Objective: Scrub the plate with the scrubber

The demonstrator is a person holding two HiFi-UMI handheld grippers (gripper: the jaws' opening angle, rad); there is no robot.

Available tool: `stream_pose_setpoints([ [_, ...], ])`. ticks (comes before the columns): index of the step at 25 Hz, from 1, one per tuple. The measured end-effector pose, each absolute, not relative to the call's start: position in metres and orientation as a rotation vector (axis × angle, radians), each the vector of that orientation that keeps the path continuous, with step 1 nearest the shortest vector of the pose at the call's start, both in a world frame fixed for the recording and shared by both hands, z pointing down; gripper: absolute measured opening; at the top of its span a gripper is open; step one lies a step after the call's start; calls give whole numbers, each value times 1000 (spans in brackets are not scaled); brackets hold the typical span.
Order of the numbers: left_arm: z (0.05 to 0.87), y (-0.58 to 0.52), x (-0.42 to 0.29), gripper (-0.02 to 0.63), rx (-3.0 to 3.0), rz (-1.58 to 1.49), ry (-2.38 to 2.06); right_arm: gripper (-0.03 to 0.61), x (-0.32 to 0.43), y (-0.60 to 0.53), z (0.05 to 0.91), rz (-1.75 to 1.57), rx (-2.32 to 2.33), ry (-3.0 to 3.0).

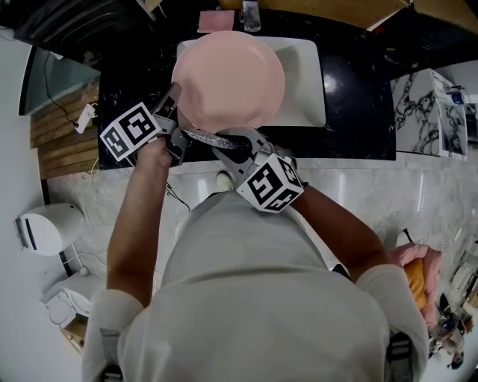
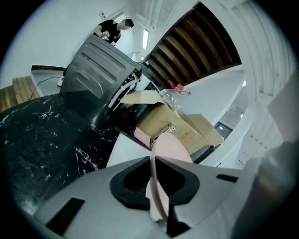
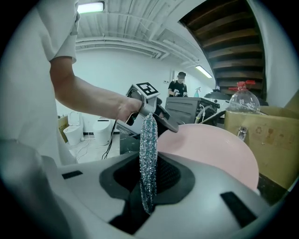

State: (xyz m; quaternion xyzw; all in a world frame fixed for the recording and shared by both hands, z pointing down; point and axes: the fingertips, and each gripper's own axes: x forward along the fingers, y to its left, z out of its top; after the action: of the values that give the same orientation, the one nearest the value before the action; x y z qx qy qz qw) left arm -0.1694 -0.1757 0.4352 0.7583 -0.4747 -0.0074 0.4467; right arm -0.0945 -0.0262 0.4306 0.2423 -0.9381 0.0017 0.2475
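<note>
A round pink plate [image 1: 228,78] hangs tilted over the white basin [image 1: 302,82]. My left gripper [image 1: 176,106] is shut on the plate's near-left rim. In the left gripper view the plate [image 2: 168,147] runs edge-on between the jaws of that gripper [image 2: 154,161]. My right gripper [image 1: 224,140] is shut on a flat silver mesh scrubber [image 1: 211,138], just below the plate's near edge. In the right gripper view the scrubber [image 3: 148,149] stands upright in the right gripper [image 3: 148,179], left of the plate's face [image 3: 210,149]; whether it touches I cannot tell. The left gripper [image 3: 149,105] shows behind it.
The basin sits in a black marbled counter [image 1: 358,112]. A pink cloth [image 1: 216,20] and a bottle [image 1: 252,15] lie behind it. Cardboard boxes [image 2: 180,123] and a clear plastic bottle [image 3: 242,100] stand past the plate. A person [image 3: 177,86] stands far off.
</note>
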Motion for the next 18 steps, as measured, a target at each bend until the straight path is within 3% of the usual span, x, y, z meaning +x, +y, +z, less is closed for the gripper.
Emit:
stream_pose_setpoints([
  [18,441,-181,-185,26,1861,-30,-1183,77,-113,-35,405,33,644,-2596],
])
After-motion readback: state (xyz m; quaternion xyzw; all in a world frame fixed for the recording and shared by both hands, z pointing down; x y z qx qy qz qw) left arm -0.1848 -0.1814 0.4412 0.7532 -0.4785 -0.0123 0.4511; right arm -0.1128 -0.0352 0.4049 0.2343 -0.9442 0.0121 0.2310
